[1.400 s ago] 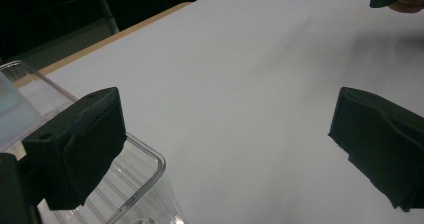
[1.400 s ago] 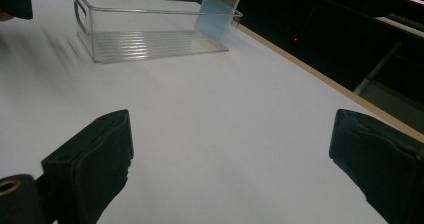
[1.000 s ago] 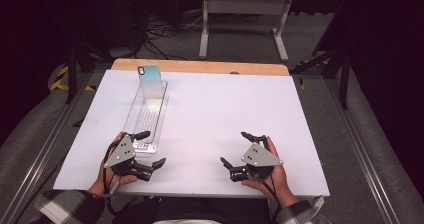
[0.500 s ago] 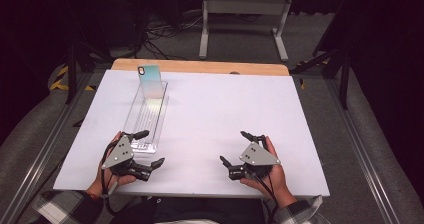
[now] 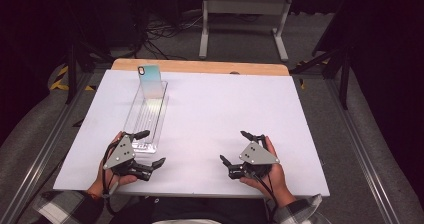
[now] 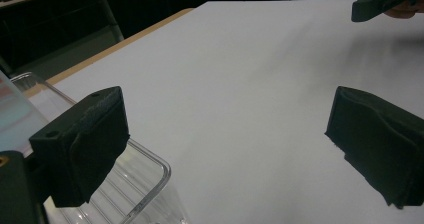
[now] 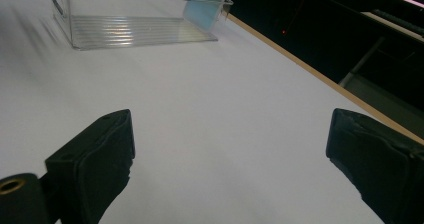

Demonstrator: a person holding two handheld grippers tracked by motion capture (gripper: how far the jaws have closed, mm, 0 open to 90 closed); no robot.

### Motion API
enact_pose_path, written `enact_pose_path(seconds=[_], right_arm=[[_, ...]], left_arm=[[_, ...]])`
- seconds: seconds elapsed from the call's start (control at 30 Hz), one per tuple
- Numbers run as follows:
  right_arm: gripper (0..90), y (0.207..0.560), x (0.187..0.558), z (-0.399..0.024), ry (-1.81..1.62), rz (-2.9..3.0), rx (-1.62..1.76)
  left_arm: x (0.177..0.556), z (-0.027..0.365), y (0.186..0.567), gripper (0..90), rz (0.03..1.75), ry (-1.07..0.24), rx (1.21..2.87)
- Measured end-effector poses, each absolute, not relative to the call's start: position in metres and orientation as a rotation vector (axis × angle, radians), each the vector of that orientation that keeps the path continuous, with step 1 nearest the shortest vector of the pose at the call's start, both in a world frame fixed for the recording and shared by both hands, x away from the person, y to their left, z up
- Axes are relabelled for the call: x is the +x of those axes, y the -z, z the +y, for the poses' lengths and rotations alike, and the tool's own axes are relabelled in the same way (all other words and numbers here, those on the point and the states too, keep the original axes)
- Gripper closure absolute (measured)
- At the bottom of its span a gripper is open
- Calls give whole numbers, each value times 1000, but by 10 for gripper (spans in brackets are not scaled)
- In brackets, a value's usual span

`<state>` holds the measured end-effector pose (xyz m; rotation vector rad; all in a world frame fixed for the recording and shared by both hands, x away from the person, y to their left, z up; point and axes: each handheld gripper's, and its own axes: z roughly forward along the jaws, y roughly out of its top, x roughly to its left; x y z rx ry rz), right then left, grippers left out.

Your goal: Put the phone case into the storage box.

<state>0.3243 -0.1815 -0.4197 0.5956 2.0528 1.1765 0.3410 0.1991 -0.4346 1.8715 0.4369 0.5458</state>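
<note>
Both claws sit low on the white counter (image 5: pixel 215 114), nothing held. The left claw (image 5: pixel 150 147) gapes wide at seven o'clock, its upper jaw just over the near end of the clear tray (image 5: pixel 145 119). That tray runs up toward eleven o'clock, with a pale, shiny phone (image 5: pixel 150 81) leaning upright at its far end. The right claw (image 5: pixel 235 146), at five o'clock, stands wide too, its jaws just easing inward with only bare counter between them.

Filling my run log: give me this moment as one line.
left gripper: open, beside clear bin | right gripper: open, empty | phone: leaning in bin
</note>
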Motion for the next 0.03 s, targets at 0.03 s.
enact_pose_path(seconds=[0.03], right_arm=[[61,420,325,-182,-1179,2053,600]], left_arm=[[341,199,435,38,442,-547,1871]])
